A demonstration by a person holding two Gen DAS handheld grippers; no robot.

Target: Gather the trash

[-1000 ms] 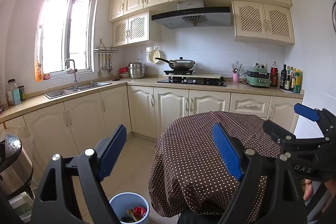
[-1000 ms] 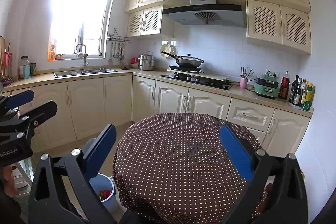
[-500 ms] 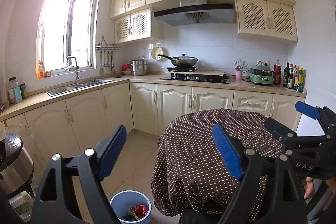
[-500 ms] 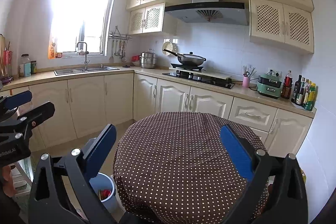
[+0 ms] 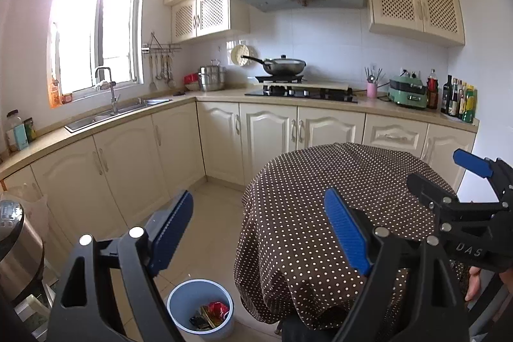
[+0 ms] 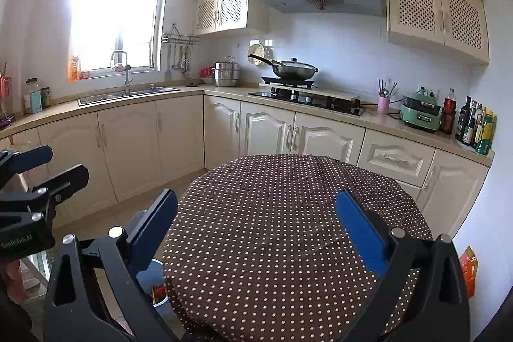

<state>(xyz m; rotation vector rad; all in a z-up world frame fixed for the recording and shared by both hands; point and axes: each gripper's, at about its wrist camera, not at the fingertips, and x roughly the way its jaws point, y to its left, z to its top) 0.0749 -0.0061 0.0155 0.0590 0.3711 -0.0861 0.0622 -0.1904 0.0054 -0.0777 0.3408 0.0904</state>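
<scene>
Bin (image 6: pixel 157 294) half hidden behind tool (image 6: pixel 256 226)

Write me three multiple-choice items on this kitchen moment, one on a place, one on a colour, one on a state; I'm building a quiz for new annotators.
1. Where does the round light-blue plastic waste bin stand?
A. On the countertop
B. On the floor beside the round table
C. In the sink

2. What colour is the dotted tablecloth?
A. Dark brown with white dots
B. Green with yellow dots
C. Plain white

3. How do the left claw and the right claw stand?
A. Both open and empty
B. Both shut on wrappers
C. Left shut, right open

Answers:
1 B: the left wrist view shows the bin on the tiles at the table's left, with wrappers inside.
2 A: both views show brown cloth with white dots.
3 A: the blue pads of each claw sit wide apart with nothing between them.
</scene>
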